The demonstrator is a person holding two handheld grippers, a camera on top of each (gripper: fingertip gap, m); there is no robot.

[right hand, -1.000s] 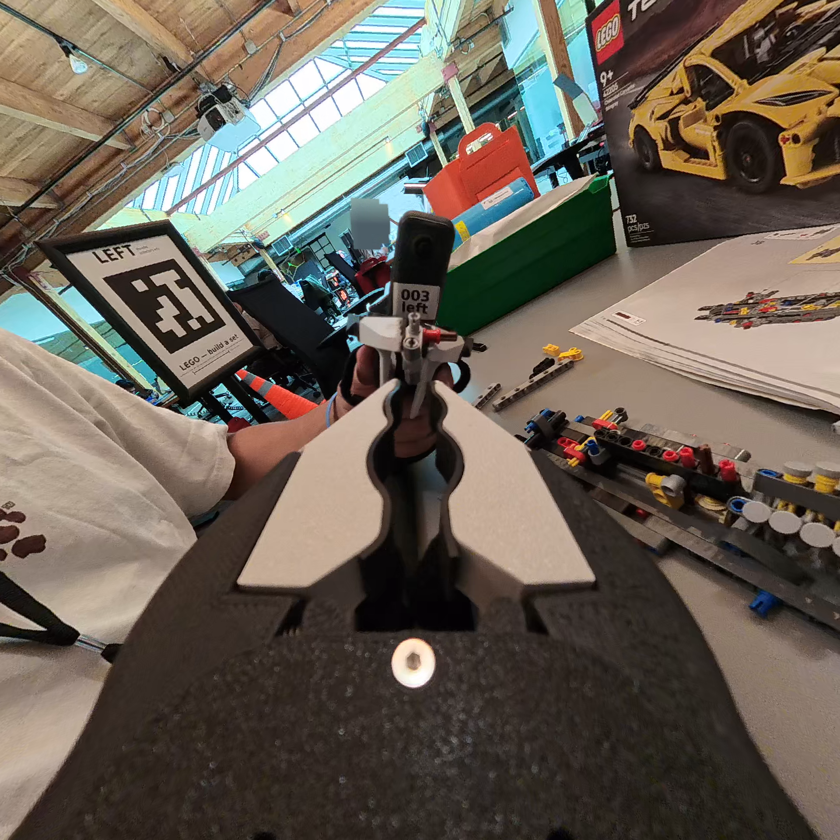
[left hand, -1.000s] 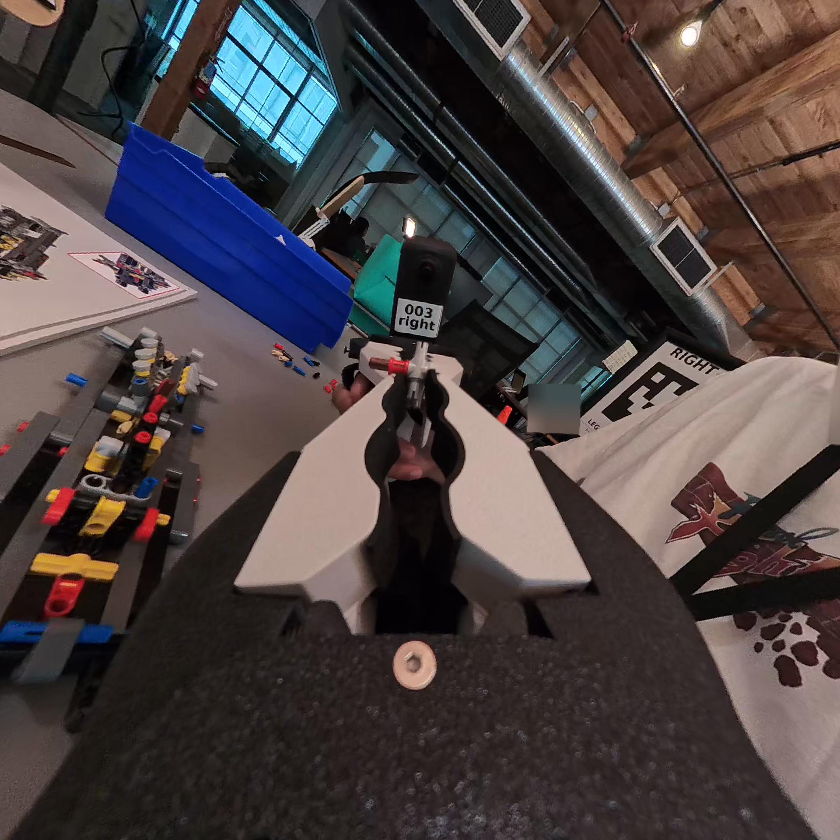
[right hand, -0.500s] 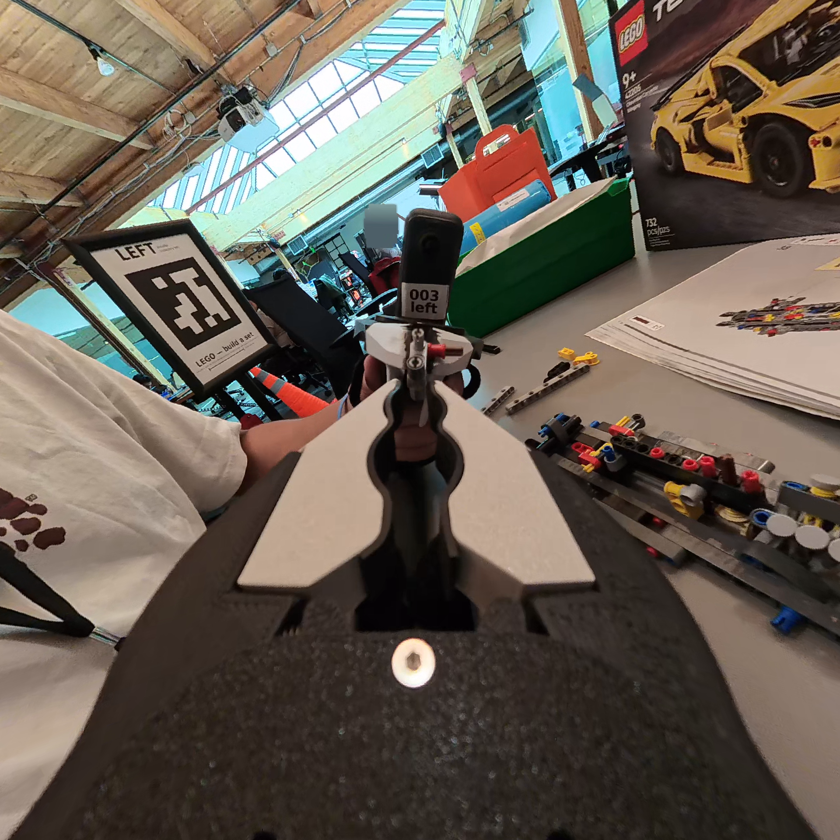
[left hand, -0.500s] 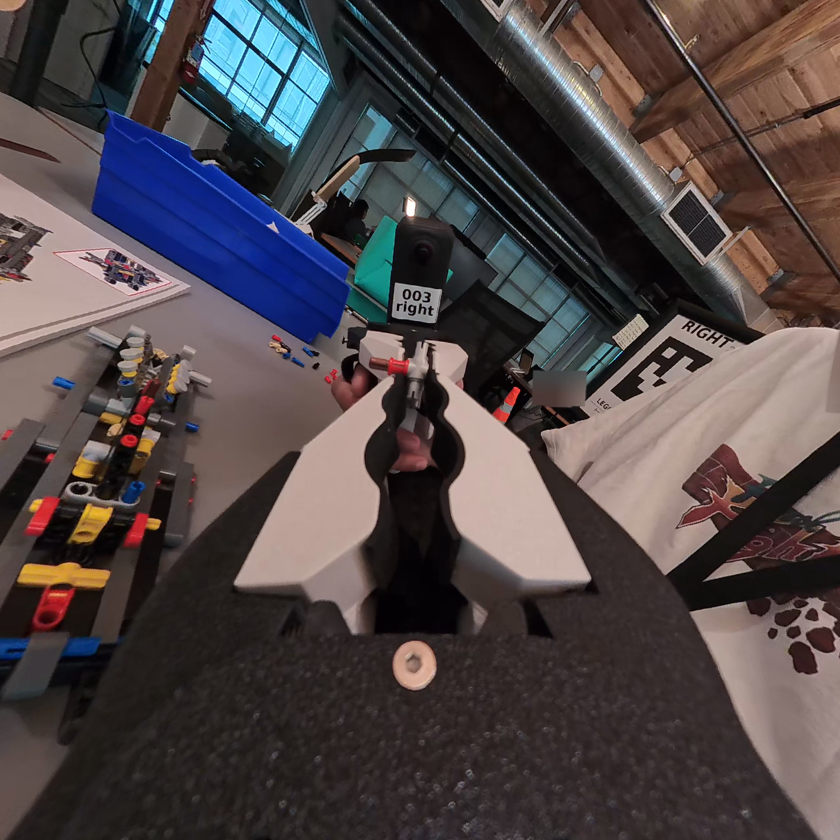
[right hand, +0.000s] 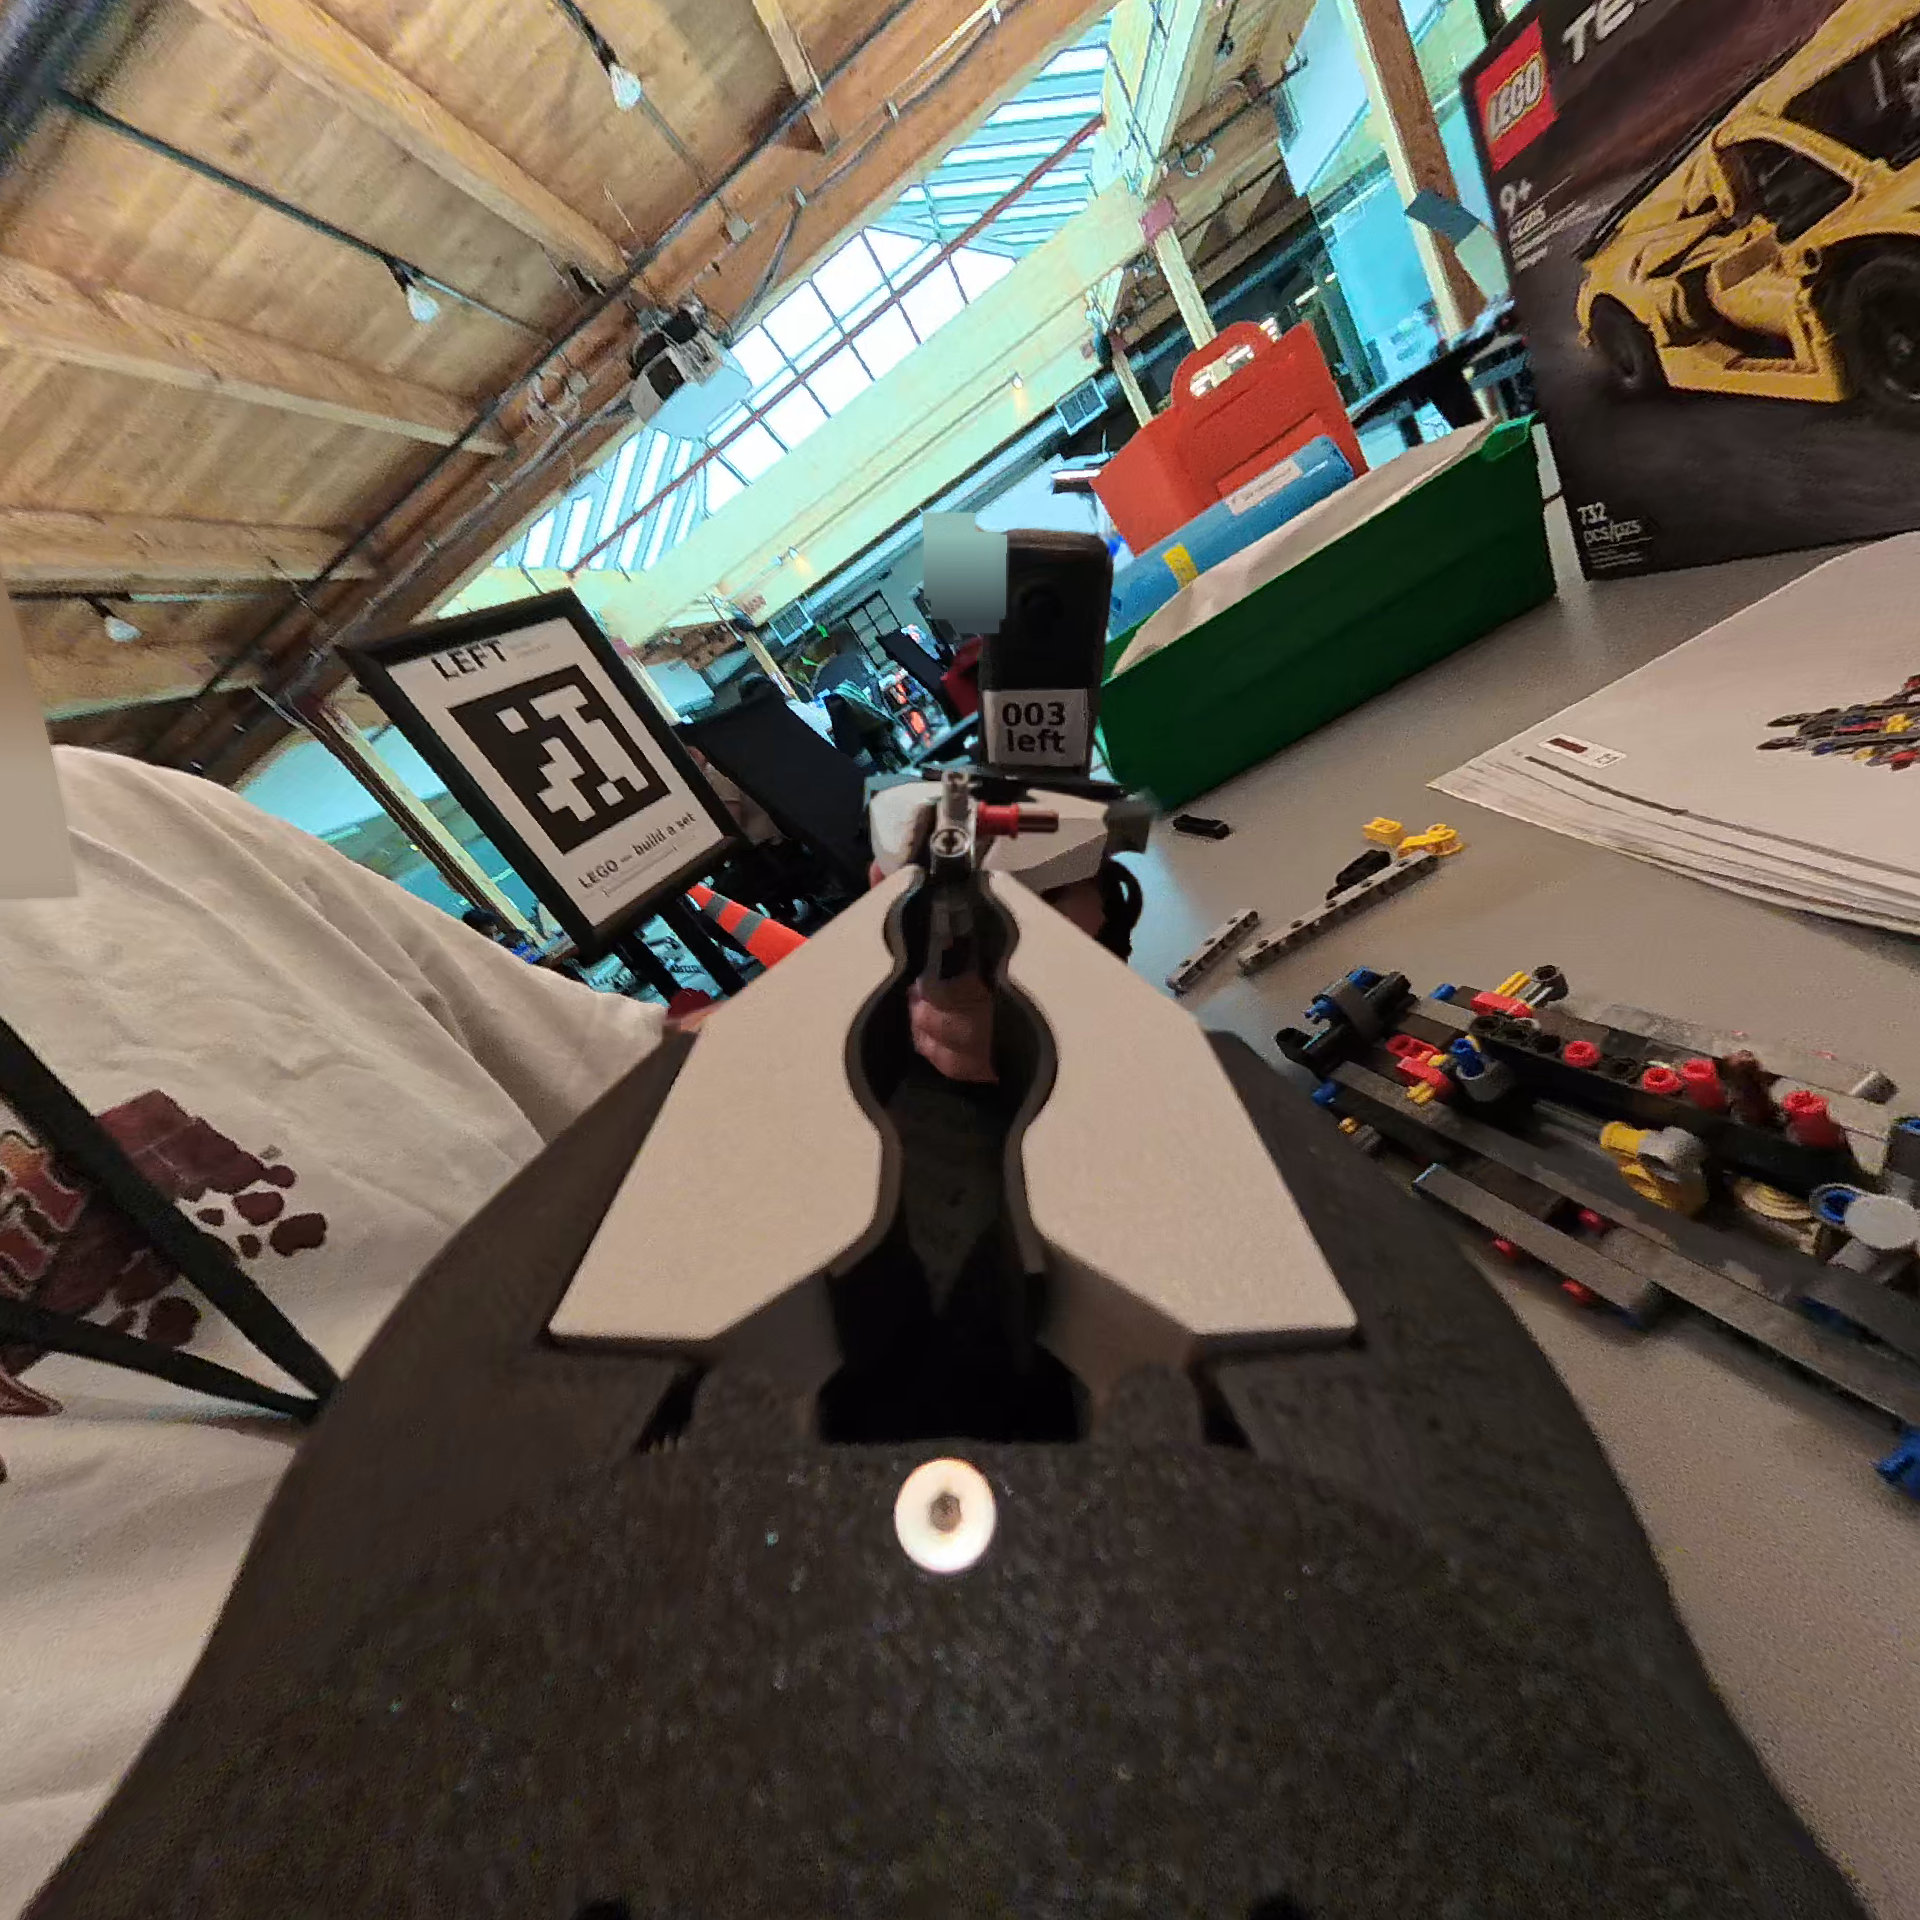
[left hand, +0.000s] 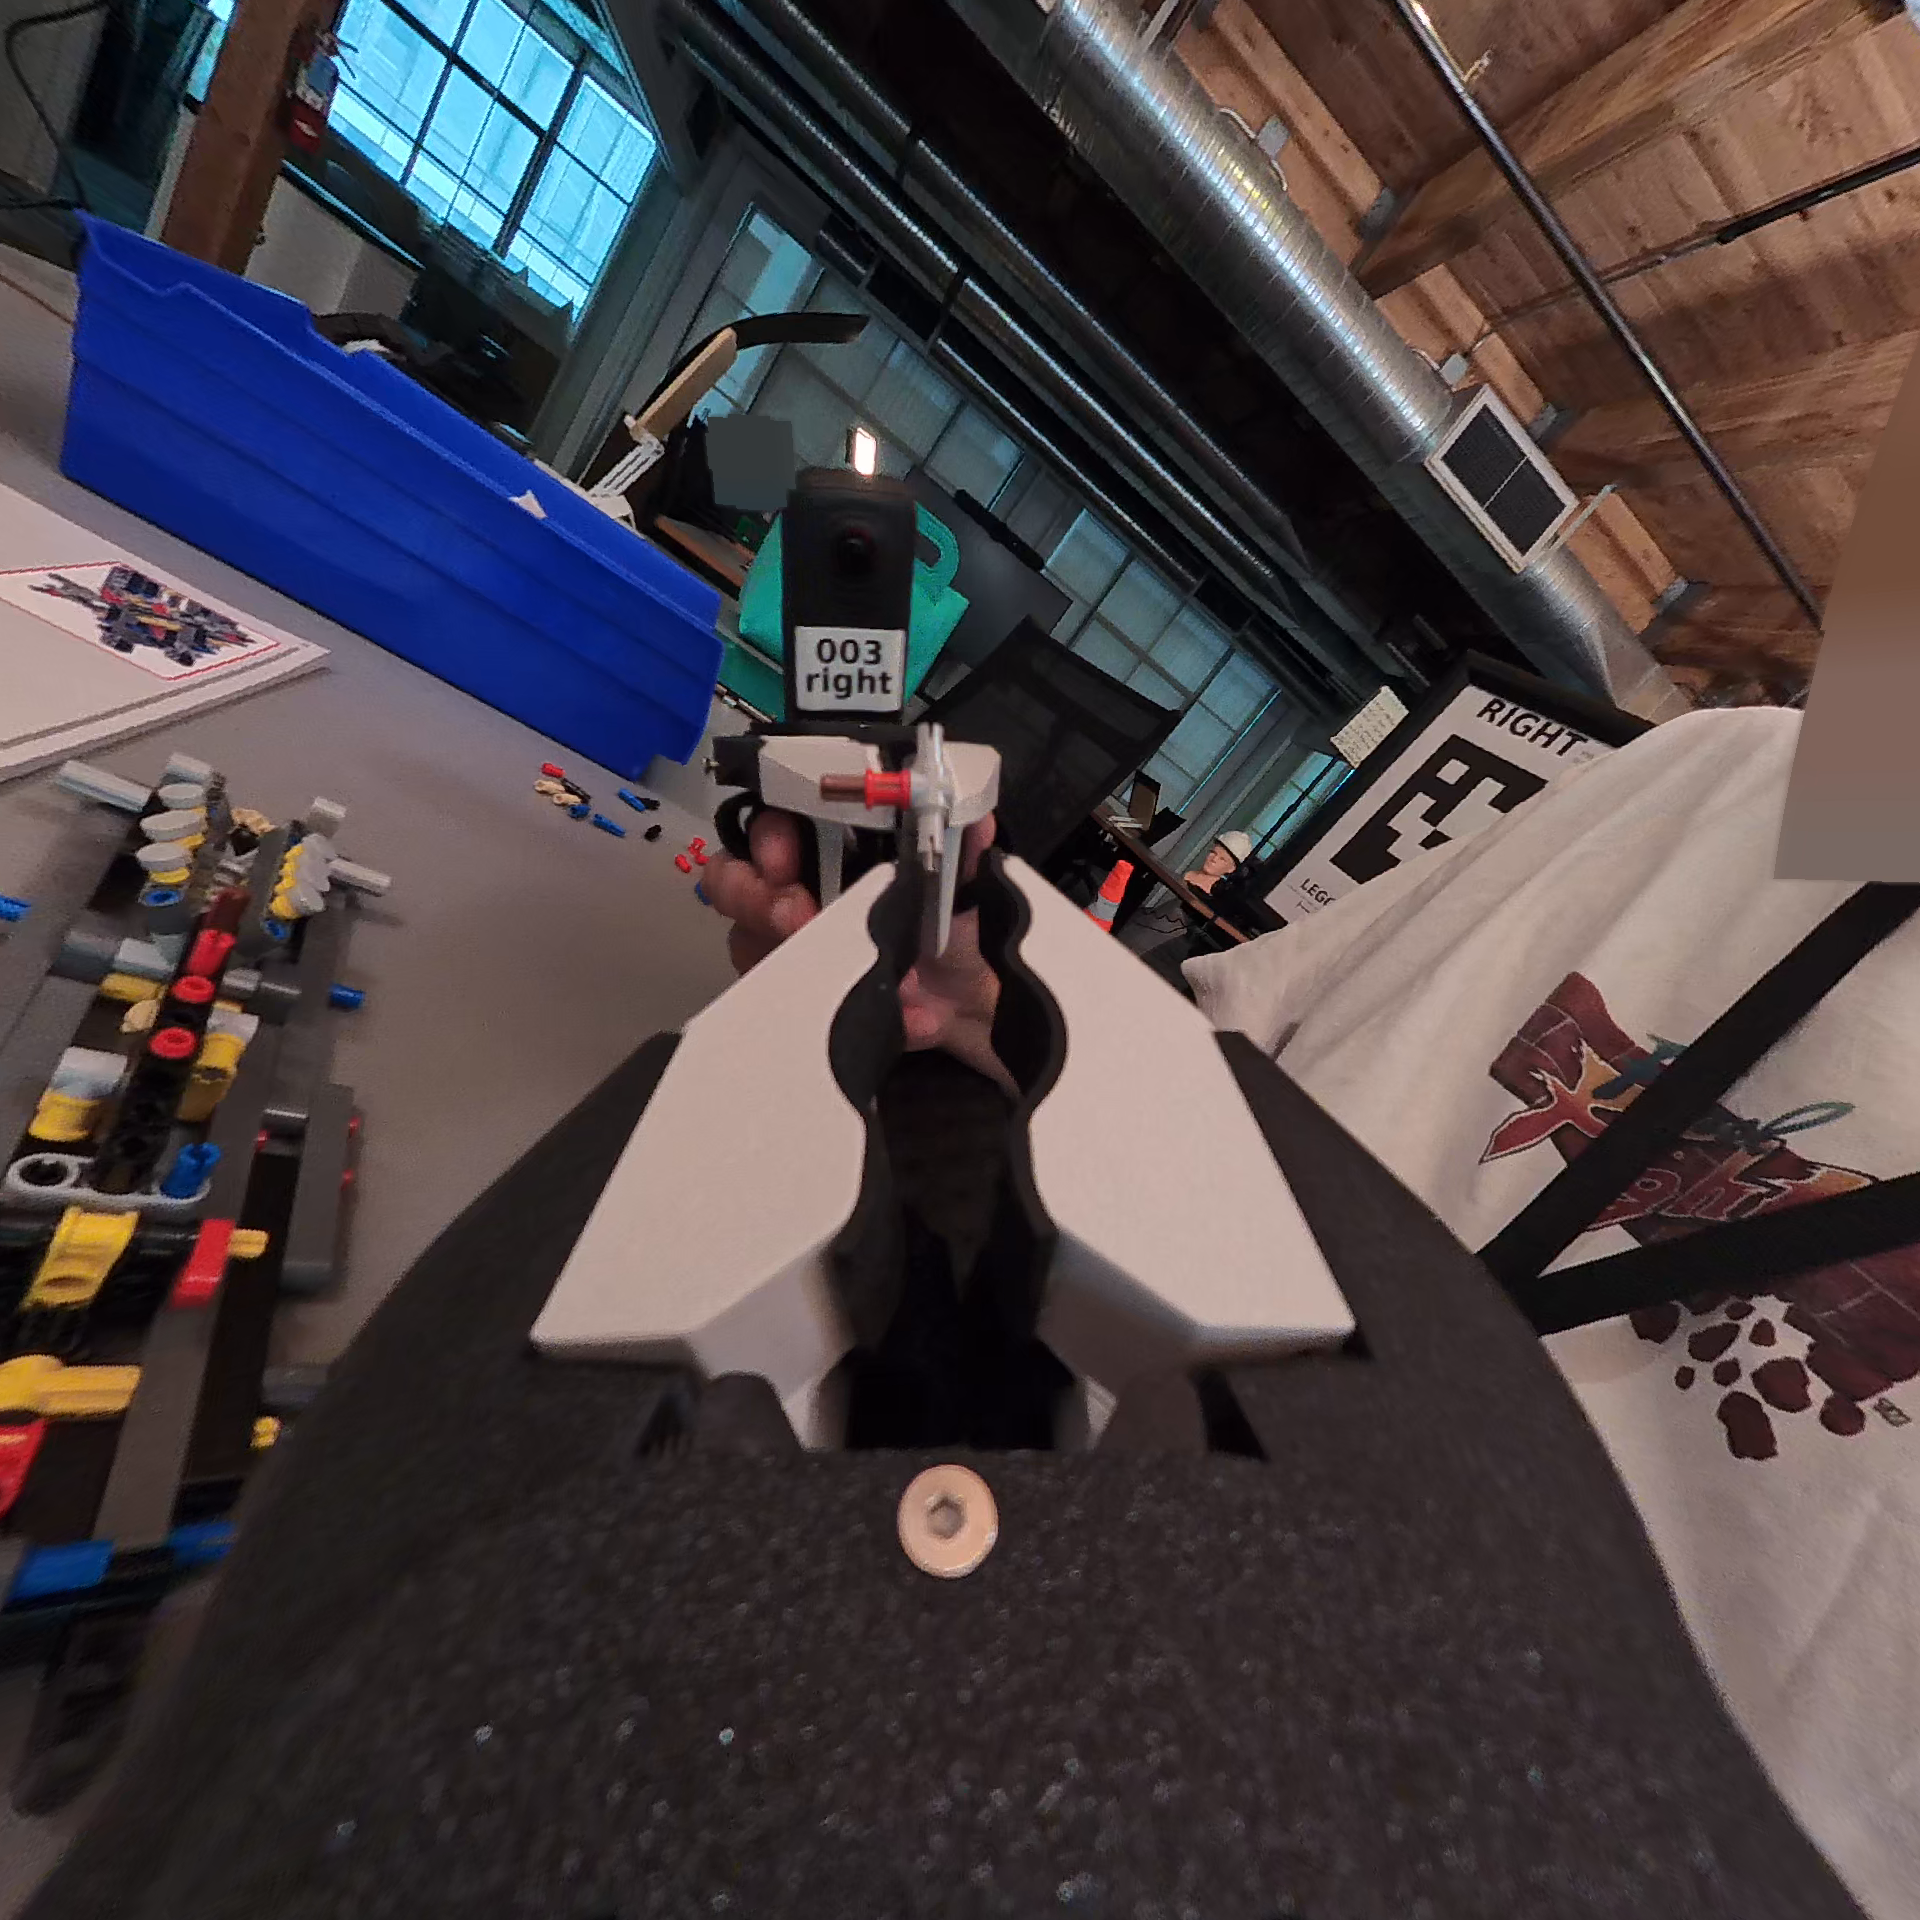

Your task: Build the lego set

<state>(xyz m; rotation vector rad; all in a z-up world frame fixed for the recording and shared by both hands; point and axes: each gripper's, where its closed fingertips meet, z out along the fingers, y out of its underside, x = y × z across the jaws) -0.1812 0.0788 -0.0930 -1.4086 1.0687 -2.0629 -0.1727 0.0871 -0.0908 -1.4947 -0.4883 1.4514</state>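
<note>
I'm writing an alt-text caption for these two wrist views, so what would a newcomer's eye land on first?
First, the two claws meeting tip to tip in mid-air, left claw and right claw pinching a small grey piece with a red pin between them. Next, the long, colourful half-built lego chassis on the grey table, and the box showing a yellow car behind it.

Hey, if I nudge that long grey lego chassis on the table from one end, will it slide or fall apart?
The long grey and black lego chassis lies flat on the smooth grey table, so it would probably slide or pivot. Its linked beams look fairly stiff. Small pins resting on top might shake loose.
</note>
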